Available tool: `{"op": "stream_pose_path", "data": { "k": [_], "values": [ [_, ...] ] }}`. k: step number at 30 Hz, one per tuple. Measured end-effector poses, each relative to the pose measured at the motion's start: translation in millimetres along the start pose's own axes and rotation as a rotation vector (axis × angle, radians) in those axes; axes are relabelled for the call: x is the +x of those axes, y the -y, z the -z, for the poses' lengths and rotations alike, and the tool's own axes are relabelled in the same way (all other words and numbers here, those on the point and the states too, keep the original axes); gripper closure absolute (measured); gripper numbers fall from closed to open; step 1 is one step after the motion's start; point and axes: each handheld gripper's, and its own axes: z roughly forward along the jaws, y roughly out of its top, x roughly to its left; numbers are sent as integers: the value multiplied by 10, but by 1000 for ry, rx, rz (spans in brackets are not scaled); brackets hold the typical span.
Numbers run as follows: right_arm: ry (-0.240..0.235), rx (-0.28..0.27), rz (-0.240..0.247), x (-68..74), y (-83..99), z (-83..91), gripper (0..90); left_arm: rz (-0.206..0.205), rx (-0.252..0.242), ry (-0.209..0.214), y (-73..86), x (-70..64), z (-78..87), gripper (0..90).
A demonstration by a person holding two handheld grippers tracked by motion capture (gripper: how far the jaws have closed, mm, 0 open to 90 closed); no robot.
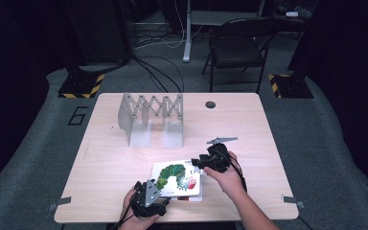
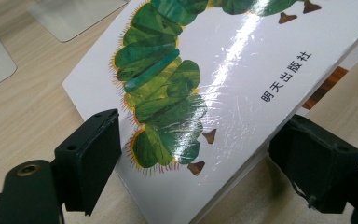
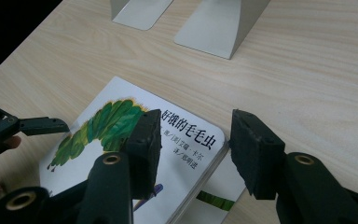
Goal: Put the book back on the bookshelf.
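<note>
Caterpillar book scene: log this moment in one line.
book flat on table | left gripper open astride corner | right gripper open over edge

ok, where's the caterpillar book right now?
High view: the caterpillar book lies flat at the table's near edge, between the left gripper and right gripper, in front of the metal rack.

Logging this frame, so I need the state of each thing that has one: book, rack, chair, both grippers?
Book: closed, flat, atop another.
Rack: upright, expanded, empty.
Chair: unfolded, empty.
Left gripper: open, straddling the book's corner.
Right gripper: open over the book's edge.
</note>
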Motion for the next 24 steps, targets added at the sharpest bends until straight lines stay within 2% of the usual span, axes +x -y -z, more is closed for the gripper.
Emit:
{"op": "stream_pose_path", "data": {
  "k": [6,10,15,17,18,19,23,24],
  "values": [
    [2,5,-8,-32,19,-28,532,-11,9,5,-3,-6,0,175],
    [-16,12,-33,-42,22,-49,479,-9,11,-3,-4,-16,0,176],
    [-18,20,-52,-66,17,-102,443,-7,14,-4,-5,-21,4,177],
    [-16,23,-60,-72,15,-124,435,-22,22,-10,-3,-33,2,178],
    [-15,24,-68,-71,13,-139,430,-37,21,-27,-1,-56,-7,177],
    [-12,28,-64,-80,12,-149,424,-41,24,-19,-2,-61,-1,178],
    [-13,43,-88,-103,13,-198,416,-37,25,-21,-4,-63,-2,181],
    [-12,43,-82,-115,16,-210,414,-36,22,-21,-5,-64,-4,182]
  ]
}}
